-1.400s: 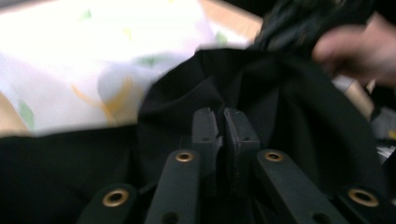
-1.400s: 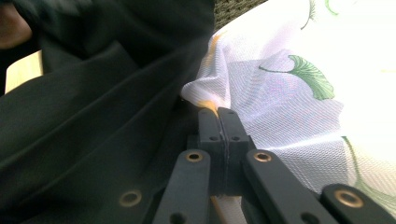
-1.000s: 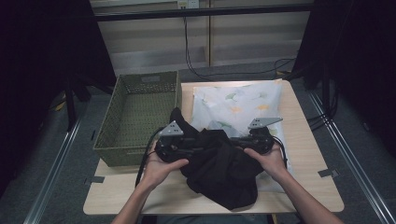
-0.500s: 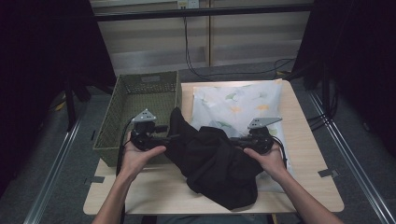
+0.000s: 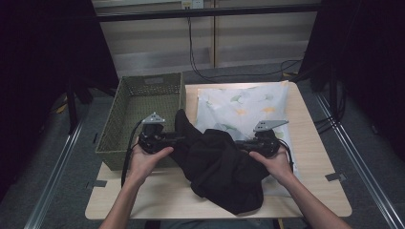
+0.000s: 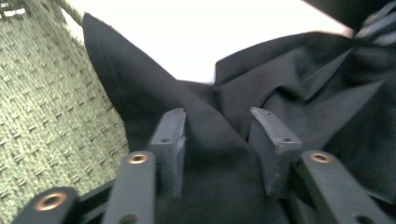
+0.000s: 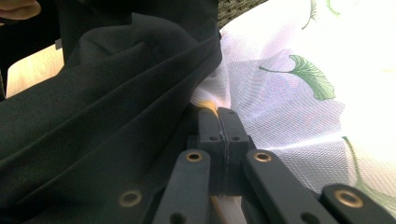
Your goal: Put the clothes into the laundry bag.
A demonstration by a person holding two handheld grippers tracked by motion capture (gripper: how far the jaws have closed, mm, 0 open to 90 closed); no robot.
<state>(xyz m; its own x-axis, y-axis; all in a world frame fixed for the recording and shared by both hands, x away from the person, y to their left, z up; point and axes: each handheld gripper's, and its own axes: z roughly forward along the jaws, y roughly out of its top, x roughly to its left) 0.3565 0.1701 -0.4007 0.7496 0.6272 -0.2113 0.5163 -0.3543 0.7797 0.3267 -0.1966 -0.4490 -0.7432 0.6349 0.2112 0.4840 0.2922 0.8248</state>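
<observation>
Two hands at work | surface [image 5: 315, 157]: bare wood right and front, room to spread | basket [image 5: 138, 114]: hugs left edge, crowding that side | leaf-print cloth [image 5: 239, 102]: flat underlay | black garment [image 5: 219, 164]: heaped mid-front for straightening | right gripper [image 7: 218, 116]: jaws pressed together, pinching its hem | left gripper [image 6: 219, 130]: jaws just closing, cloth between, still spread.
</observation>
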